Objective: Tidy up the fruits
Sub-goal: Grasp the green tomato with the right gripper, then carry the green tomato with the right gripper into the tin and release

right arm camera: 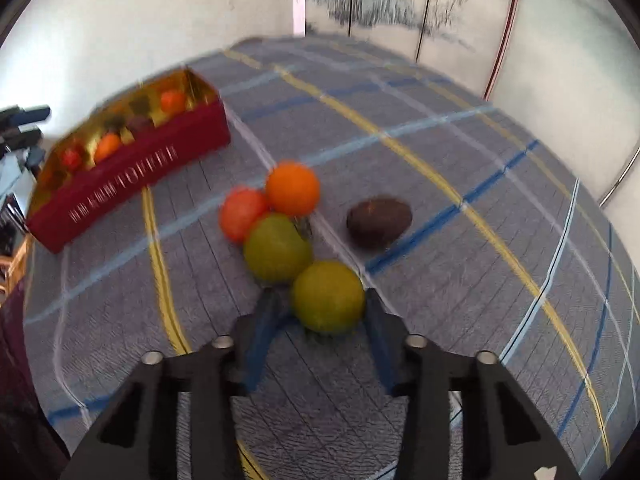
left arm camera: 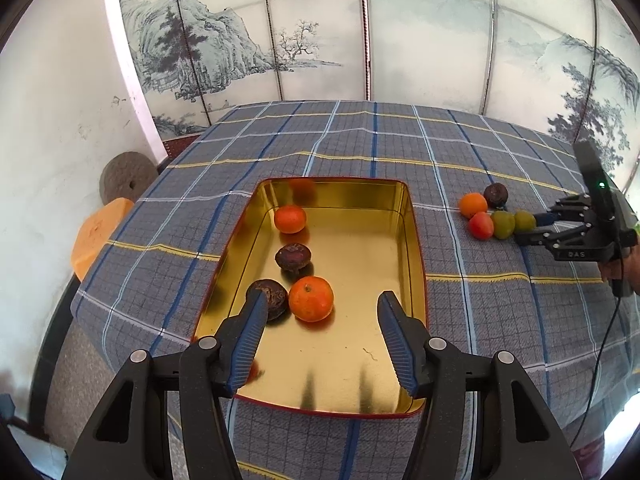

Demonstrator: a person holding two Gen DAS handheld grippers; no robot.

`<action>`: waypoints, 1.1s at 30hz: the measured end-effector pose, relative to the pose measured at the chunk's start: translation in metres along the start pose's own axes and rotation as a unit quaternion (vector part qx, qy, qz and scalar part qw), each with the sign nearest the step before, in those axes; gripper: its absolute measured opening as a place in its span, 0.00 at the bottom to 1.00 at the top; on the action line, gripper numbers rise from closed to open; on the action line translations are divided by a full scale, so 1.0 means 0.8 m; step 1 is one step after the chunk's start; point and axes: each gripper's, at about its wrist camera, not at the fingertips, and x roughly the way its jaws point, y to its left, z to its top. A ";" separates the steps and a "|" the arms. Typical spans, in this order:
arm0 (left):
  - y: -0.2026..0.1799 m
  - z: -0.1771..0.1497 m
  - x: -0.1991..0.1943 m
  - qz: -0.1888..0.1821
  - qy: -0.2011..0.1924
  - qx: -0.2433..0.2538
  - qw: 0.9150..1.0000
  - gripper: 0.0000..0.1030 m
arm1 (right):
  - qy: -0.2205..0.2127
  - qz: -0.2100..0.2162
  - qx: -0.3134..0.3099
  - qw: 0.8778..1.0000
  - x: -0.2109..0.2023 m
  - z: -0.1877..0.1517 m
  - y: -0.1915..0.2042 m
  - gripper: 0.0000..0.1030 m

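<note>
The tin [left arm camera: 416,240] at the centre of the left wrist view looks like metal, mirror-glossy gold inside, with matt red outer walls. Under it the checked tablecloth [left arm camera: 360,144] is coarse woven cloth. The oranges [left arm camera: 311,298] have smooth, slightly shiny skin; the dark fruits [left arm camera: 293,256] look dull and wrinkled.

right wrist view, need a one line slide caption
Right gripper shut on a green fruit beside other loose fruit on the checked tablecloth, red tin behind.

A painted landscape folding screen [left arm camera: 360,40] backs the plaid-clothed table [left arm camera: 360,148], white wall [left arm camera: 60,100] at left
</note>
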 end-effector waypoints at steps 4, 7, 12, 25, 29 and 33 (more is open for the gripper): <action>0.013 -0.003 -0.006 0.006 -0.007 -0.016 1.000 0.58 | -0.034 -0.013 0.036 0.999 -0.040 -0.016 0.005 0.30; 0.027 -0.007 -0.009 0.011 -0.009 -0.036 0.999 0.59 | -0.084 0.008 0.043 0.996 -0.086 -0.012 0.032 0.30; 0.044 -0.013 -0.010 0.024 -0.001 -0.054 0.998 0.60 | -0.121 0.063 0.003 0.991 -0.105 0.054 0.100 0.30; 0.078 -0.030 -0.018 0.077 -0.008 -0.047 0.996 0.64 | -0.053 0.079 0.011 0.995 0.042 0.171 0.177 0.30; 0.083 -0.035 -0.016 0.078 -0.004 -0.047 0.996 0.64 | -0.036 0.071 0.029 0.996 0.063 0.182 0.178 0.30; 0.084 -0.039 -0.015 0.076 -0.003 -0.046 0.996 0.65 | -0.026 0.064 0.049 0.996 0.077 0.190 0.177 0.31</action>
